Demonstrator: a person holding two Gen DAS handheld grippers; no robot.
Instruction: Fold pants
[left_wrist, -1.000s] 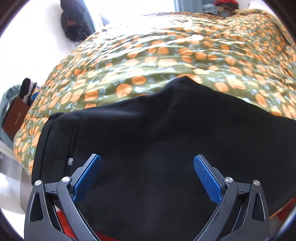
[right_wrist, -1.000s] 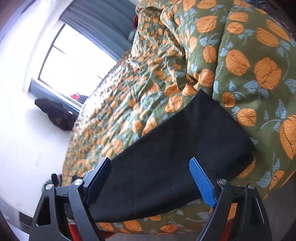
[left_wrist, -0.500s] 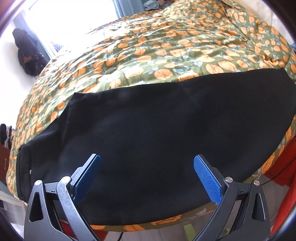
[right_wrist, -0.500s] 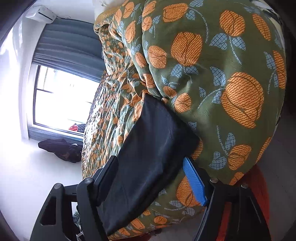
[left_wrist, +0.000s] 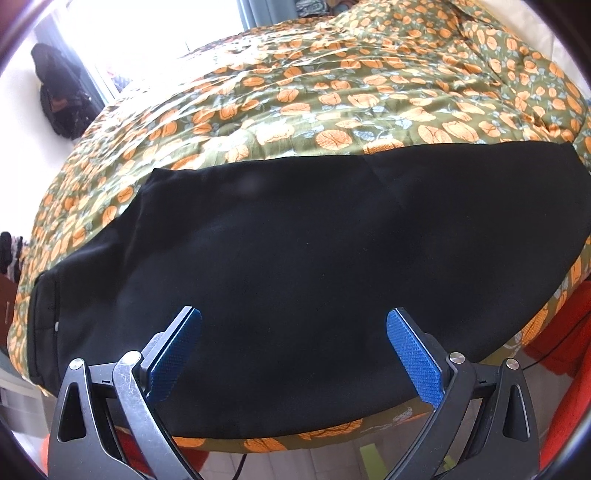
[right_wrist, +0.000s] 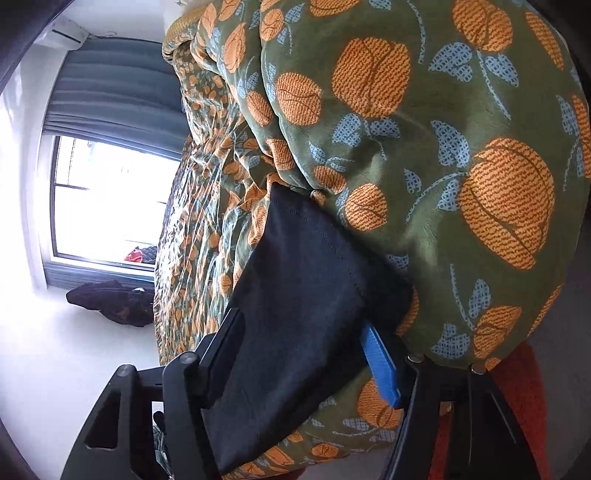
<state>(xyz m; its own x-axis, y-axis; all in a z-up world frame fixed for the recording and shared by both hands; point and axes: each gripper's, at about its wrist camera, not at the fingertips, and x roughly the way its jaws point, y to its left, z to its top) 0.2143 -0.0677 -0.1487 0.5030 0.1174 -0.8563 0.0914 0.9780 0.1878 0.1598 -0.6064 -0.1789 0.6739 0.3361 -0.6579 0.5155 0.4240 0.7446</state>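
While the black pants (left_wrist: 295, 258) lie spread flat across the near edge of the bed, on the green quilt w/ orange flower print (left_wrist: 332, 85), the left tool (left_wrist: 293, 347) hovers over them w/ its jaws spread wide, blue pads (left_wrist: 173, 354) clear of the cloth and nothing gripped. From that side, the waistband end sits at the far left by the bed's edge, and the leg runs off to the right. A dark bag or heap of clothing (left_wrist: 59, 99) sits on the floor by the bright window, far left.

Over on the right, the right tool (right_wrist: 301, 363) straddles the hem end of the pants (right_wrist: 306, 295), cloth between the jaws, which are closing on it; whether the pads already press it, can't tell. A bunched-up fold of the quilt (right_wrist: 443, 147) bulges just beside that hem. Grey curtains (right_wrist: 110, 81) hang beside the window (right_wrist: 107, 203) beyond.
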